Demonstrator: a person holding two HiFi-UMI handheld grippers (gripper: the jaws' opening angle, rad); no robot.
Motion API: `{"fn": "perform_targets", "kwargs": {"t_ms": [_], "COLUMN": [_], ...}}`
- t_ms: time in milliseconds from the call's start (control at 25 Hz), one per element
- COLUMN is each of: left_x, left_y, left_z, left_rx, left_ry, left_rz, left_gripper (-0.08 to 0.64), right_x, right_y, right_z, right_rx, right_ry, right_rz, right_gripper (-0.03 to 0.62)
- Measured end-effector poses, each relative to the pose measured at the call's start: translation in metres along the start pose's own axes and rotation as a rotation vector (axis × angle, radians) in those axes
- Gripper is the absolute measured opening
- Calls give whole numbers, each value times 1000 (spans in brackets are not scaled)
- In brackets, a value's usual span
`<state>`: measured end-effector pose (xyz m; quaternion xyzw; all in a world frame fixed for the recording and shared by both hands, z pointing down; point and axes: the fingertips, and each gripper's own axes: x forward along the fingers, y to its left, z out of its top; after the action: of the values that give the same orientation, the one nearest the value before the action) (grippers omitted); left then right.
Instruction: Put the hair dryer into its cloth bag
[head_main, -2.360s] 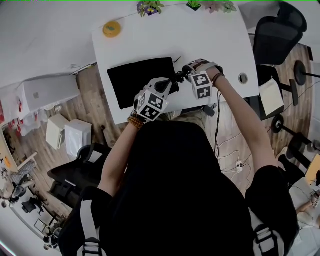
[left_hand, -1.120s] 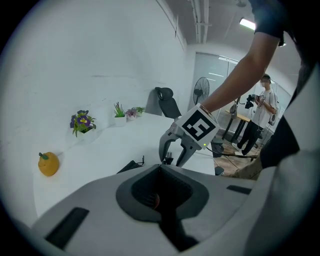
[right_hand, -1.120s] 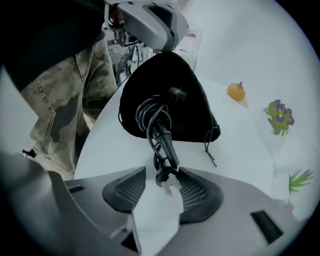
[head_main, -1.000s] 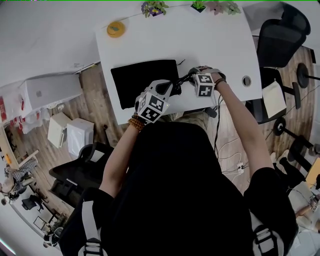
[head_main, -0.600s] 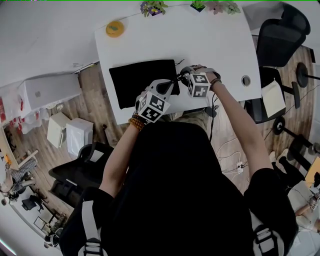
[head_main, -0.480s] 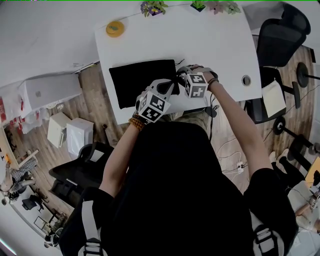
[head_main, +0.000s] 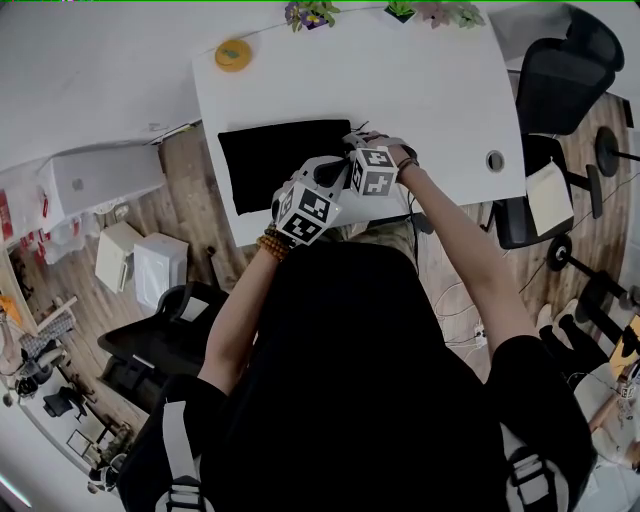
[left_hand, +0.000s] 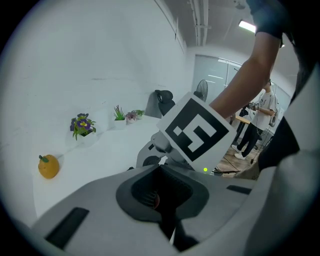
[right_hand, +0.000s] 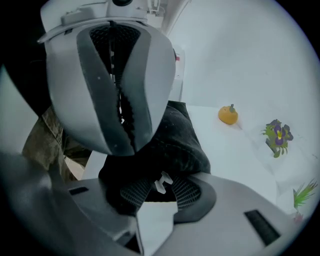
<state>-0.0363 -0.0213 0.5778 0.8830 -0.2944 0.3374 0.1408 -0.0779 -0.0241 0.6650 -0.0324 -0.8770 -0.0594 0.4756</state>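
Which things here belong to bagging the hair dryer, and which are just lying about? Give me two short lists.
Job: cloth bag, black, flat on the white table; right tool, clamped on its bunched end; left tool, shut beside it. The dryer itself cannot be made out.

Lying about: orange, potted plants, office chair, white boxes on the floor.

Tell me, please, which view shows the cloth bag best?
Head view: the bag lies flat on the table, nearly whole. The right gripper view shows only its bunched end between the jaws; the left gripper view barely shows it.
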Motion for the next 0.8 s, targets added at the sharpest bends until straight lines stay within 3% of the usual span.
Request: {"fn": "perform_targets", "kwargs": {"t_ms": [200, 320, 480, 560, 640, 800], "left_x": [-2, -3, -6, -6, -6, -5], "left_y": [2, 4, 10, 11, 9, 4], "left_z": [-1, -4, -9, -11, -10, -4], "left_rx": [-5, -12, -19, -20, -17, -11], "left_ry": [-1, -1, 5, 8, 7, -4], "left_rz": [2, 6, 15, 14, 12, 1], "left_gripper": [25, 24, 25, 23, 23, 25], "right_x": [11, 10, 8, 7, 7, 8], "right_y": [4, 6, 11, 10, 8, 5], "right_z": [-5, -16, -32, -36, -35, -27], "right_rx": [52, 113, 94, 103, 115, 110], "right_ry": [-34, -43, -6, -4, -11, -15], "right_rz": [-26, -37, -14, -14, -26, -32], "right_gripper": [143, 233, 235, 190, 105, 101]}}
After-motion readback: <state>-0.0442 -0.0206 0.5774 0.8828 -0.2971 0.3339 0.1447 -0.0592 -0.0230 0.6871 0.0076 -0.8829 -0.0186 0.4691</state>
